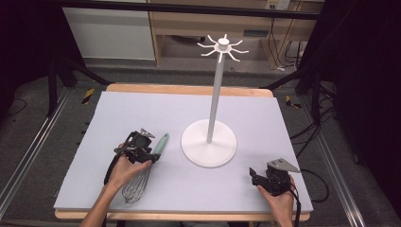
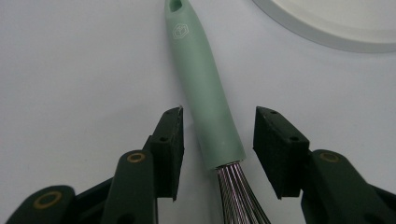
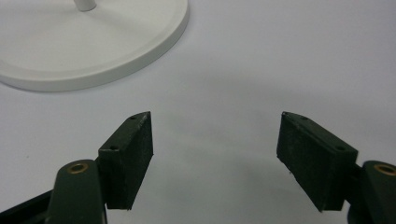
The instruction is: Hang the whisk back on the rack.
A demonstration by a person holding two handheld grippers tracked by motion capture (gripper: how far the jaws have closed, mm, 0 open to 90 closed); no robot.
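**Whisk on the counter, left gripper straddling its handle**

The counter [image 1: 142,109] carries a pale lavender-grey mat over a wooden top whose edge shows at the far and near sides. Right of centre stands the white stand [image 1: 216,90], a tall thin pole on a round flat base, topped by a ring of curved hooks. Its base rim also shows at the far right in the left gripper view and at the far left in the right gripper view.

The whisk [image 1: 147,168] lies flat on the mat at near left, just left of the stand's base and apart from it. Its long axis runs diagonally: the mint-green handle [image 2: 205,93] points far and right, toward the stand, and the steel wire loops point near and left, toward the person. The handle end has a hanging hole, and just below it a small embossed cube-shaped logo; no lettering can be read.

The left gripper [image 2: 218,140] is over the whisk where handle meets wires. Its jaws stand on either side of the handle's lower end with a gap at each pad, so it is released, not yet grasping.

The right gripper [image 3: 215,154] rests at near right, well apart from the whisk, jaws spread wide over bare mat.
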